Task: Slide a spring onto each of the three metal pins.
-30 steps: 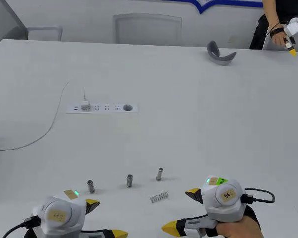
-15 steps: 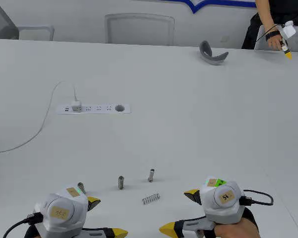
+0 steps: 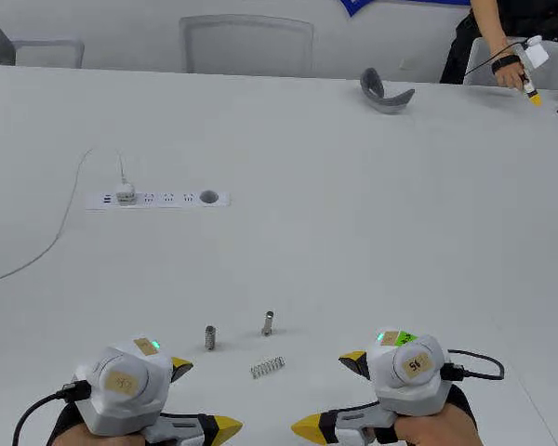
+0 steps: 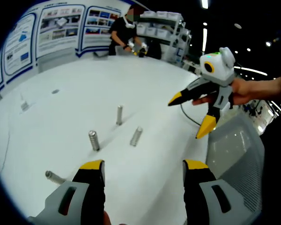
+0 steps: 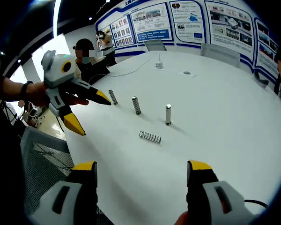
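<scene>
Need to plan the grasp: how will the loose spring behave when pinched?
Lying on its side on the smooth table, the loose spring likely rolls if nudged. Its thin open coils probably squash under tight jaws. Seems light.

Left of the loose spring (image 3: pixel 268 367), the left gripper (image 3: pixel 205 397) has a round, pale grey housing with a tan sticker and a small green light on top. A black cable leaves it on the side away from the spring. Its fingers are grey at the base, then black, with yellow tips. Right of the spring, the right gripper (image 3: pixel 326 394) is of the same make. Its sticker carries printed digits, and a black cable loops out from it. A black band (image 5: pixel 24 87) goes around the wrist behind the left gripper.
</scene>
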